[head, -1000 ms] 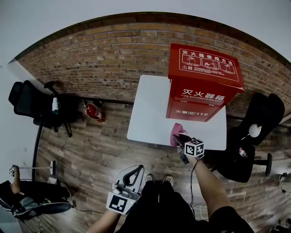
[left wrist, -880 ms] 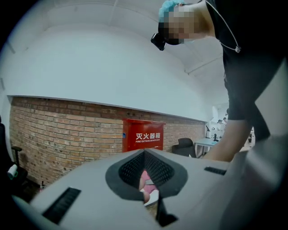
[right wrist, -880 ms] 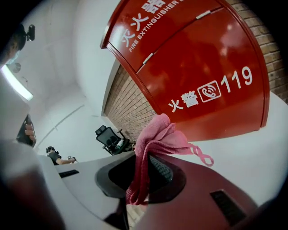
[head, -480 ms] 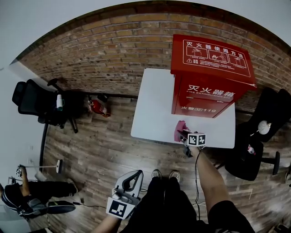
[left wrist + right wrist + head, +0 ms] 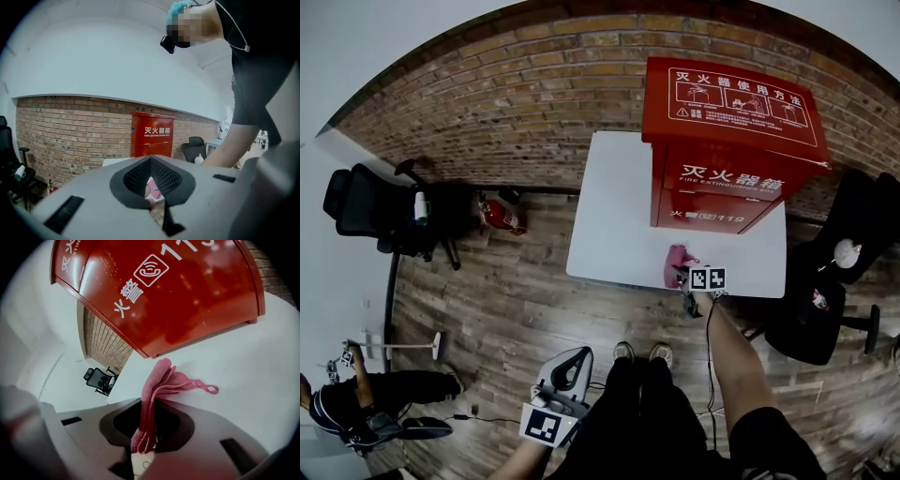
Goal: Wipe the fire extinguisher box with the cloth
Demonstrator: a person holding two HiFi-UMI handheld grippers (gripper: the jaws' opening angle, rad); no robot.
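The red fire extinguisher box (image 5: 727,141) stands upright at the back right of the white table (image 5: 609,225). My right gripper (image 5: 686,275) hovers low over the table's front edge, just in front of the box, shut on a pink cloth (image 5: 677,265). In the right gripper view the cloth (image 5: 164,383) runs out from between the jaws of the right gripper (image 5: 149,411), and its free end reaches the table (image 5: 253,376) below the box front (image 5: 164,291). My left gripper (image 5: 572,361) hangs low by the person's legs, shut and empty. It faces the box (image 5: 151,140) from afar.
A brick wall (image 5: 516,112) runs behind the table. Black office chairs stand at the left (image 5: 366,211) and right (image 5: 853,244). A small red extinguisher (image 5: 499,217) lies on the wooden floor by the wall. Another person (image 5: 347,412) is at the lower left.
My right gripper has come down with the cloth to the table just in front of the box. The left gripper has sunk a little.
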